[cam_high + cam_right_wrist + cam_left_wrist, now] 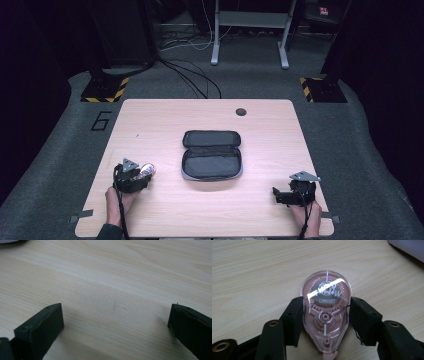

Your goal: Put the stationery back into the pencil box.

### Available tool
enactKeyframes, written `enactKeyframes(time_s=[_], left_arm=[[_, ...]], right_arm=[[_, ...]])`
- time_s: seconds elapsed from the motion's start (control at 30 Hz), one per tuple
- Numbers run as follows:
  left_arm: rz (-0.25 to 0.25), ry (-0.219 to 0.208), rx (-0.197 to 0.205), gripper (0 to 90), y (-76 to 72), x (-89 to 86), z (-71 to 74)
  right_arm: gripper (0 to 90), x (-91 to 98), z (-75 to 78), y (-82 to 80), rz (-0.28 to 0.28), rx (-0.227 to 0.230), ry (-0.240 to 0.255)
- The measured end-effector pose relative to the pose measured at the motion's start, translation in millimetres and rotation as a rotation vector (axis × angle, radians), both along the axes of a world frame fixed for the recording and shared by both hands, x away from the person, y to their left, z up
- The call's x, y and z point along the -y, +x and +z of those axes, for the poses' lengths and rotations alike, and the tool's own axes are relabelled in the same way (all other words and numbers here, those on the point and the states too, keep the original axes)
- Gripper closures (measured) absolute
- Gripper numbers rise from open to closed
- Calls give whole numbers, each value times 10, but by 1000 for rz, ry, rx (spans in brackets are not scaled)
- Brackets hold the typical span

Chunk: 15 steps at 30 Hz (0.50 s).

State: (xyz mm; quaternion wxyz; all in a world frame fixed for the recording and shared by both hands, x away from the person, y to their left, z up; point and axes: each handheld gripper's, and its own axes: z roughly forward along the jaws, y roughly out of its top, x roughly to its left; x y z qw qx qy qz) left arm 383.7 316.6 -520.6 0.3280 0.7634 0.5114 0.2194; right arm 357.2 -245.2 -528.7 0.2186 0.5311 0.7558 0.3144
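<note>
A clear pink correction tape dispenser (pixel 325 302) lies flat on the wooden table (pixel 165 120) near its left front. My left gripper (pixel 325 313) has one black jaw pressed against each side of it, so it is shut on the dispenser. In the high view the dispenser (pixel 147 171) pokes out just right of the left gripper (pixel 141 176). A black pencil case (pixel 212 155) lies unzipped and spread open at the table's middle. My right gripper (pixel 276 195) rests near the front right edge, pointing left. Its jaws stand wide open over bare wood (pixel 115 315).
A dark round cable hole (pixel 241 111) sits near the table's far edge. A corner of the pencil case (pixel 409 248) shows at the top right of the left gripper view. Cables, a grey desk frame (pixel 250 30) and yellow-black striped stand bases (pixel 106 90) are on the floor beyond.
</note>
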Motion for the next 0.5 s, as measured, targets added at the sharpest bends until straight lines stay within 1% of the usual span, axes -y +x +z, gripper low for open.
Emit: enactKeyframes(time_s=[0.03,0.1,0.13,0.17,0.27,0.3,0.33,0.37,0.4,0.43,0.47,0.5], left_arm=[[1,4,-1,491,-3,6,2],[4,-3,12,496,-3,7,-8],[4,-3,12,497,-3,7,-8],[5,-4,16,498,-5,5,-11],[7,-5,23,500,-11,1,-9],[8,-14,34,500,-14,0,-12],[-4,-13,17,500,-24,-14,9],[2,-25,29,500,-32,-13,8],[-8,-27,24,500,-39,-26,23],[-7,-36,38,500,-46,-21,23],[-17,-32,30,501,-58,-26,45],[-20,-31,31,501,-71,-26,61]], right_arm=[[0,1,0,1,2,0,-1],[0,1,1,1,2,-3,-2],[0,1,1,1,2,-3,-2],[0,0,-2,0,-1,4,2],[0,0,-3,0,-1,5,2],[0,-4,-4,2,-4,8,6],[0,-4,-4,2,-4,8,6],[0,-2,-5,2,-2,10,5],[0,-2,-5,2,-2,10,6],[0,-3,-6,2,-3,11,5],[0,-2,-3,1,-2,6,2],[0,-3,-4,1,-3,7,3]])
